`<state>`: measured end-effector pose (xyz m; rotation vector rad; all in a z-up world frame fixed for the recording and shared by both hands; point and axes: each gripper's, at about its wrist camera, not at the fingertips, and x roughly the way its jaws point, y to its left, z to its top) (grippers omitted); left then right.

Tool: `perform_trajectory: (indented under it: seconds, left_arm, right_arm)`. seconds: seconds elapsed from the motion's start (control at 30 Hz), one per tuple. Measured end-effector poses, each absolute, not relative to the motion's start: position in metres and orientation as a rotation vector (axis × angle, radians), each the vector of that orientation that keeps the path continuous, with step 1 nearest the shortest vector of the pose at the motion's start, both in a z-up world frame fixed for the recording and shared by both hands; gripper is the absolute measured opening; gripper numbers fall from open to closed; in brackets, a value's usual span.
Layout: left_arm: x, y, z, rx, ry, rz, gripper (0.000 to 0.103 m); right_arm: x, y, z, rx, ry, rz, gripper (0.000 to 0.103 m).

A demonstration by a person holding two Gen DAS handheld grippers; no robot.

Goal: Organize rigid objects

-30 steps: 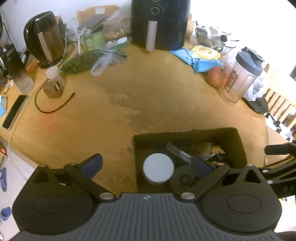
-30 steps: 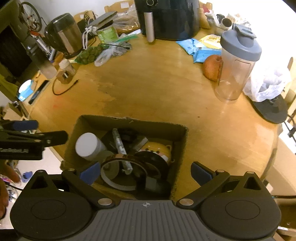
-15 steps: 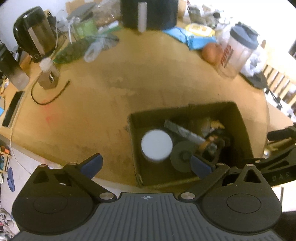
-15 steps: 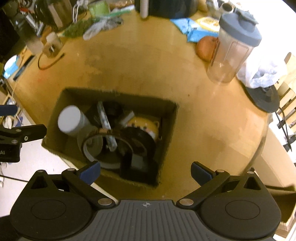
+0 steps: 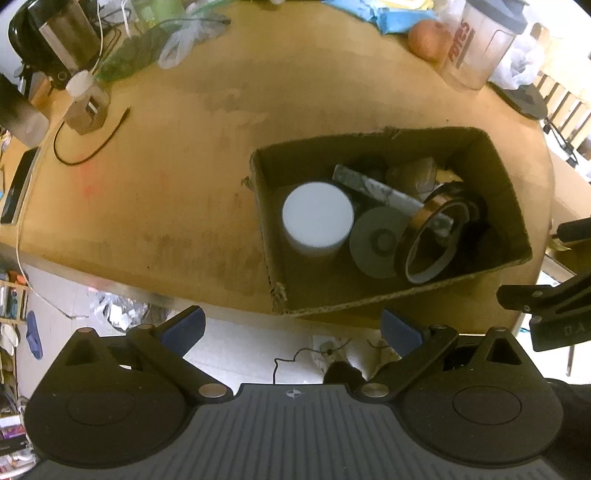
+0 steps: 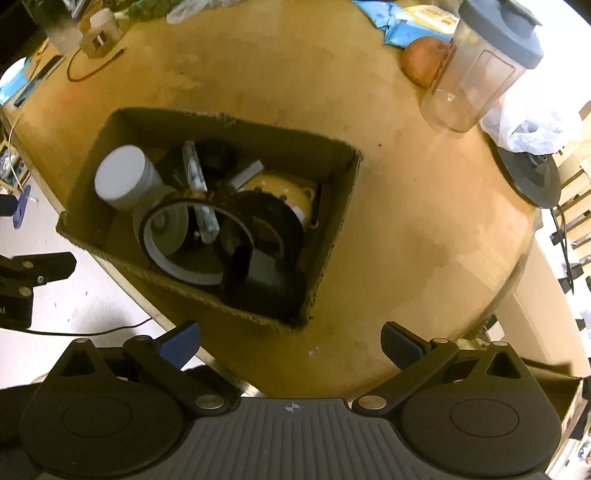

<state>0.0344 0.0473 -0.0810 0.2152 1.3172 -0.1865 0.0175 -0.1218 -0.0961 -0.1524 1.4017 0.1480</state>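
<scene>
An open cardboard box (image 5: 369,299) (image 6: 325,236) sits at the near edge of the round wooden table (image 5: 177,177). Inside it are a white-lidded jar (image 5: 317,218) (image 6: 123,177), a grey disc (image 5: 376,242), a roll of brown tape (image 5: 430,238) (image 6: 177,262), a silvery bar (image 5: 376,190) (image 6: 201,192), a black ring (image 6: 284,225) and a yellow object (image 6: 284,192). My left gripper (image 5: 291,328) is open and empty, held above and in front of the box. My right gripper (image 6: 290,341) is also open and empty, above the box's near right corner.
On the table stand a clear shaker bottle with a grey lid (image 6: 484,62), an apple (image 6: 424,59), blue packets (image 6: 406,26), a small bottle (image 5: 86,107) with a black cable (image 5: 85,155), a kettle (image 5: 55,37) and plastic bags (image 5: 184,37). A chair (image 5: 565,110) stands at the right.
Both grippers have risen and pulled back from the box, so the box now looks smaller and lies wholly beyond the fingertips. Both stay open and empty.
</scene>
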Motion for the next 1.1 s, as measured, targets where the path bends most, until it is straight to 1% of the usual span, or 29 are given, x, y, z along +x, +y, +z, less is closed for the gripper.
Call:
perform_trajectory:
  seconds: [0.27, 1.1]
  left_arm:
    - [0.0321, 0.0524, -0.0846, 0.191, 1.345, -0.181, 0.103]
    - [0.0356, 0.0477, -0.0858, 0.192, 1.343, -0.195, 0.103]
  right_arm:
    - [0.0162, -0.1200, -0.0971, -0.159, 1.406, 0.160, 0.103]
    - [0.0207, -0.1253, -0.0999, -0.133, 1.410, 0.149, 0.103]
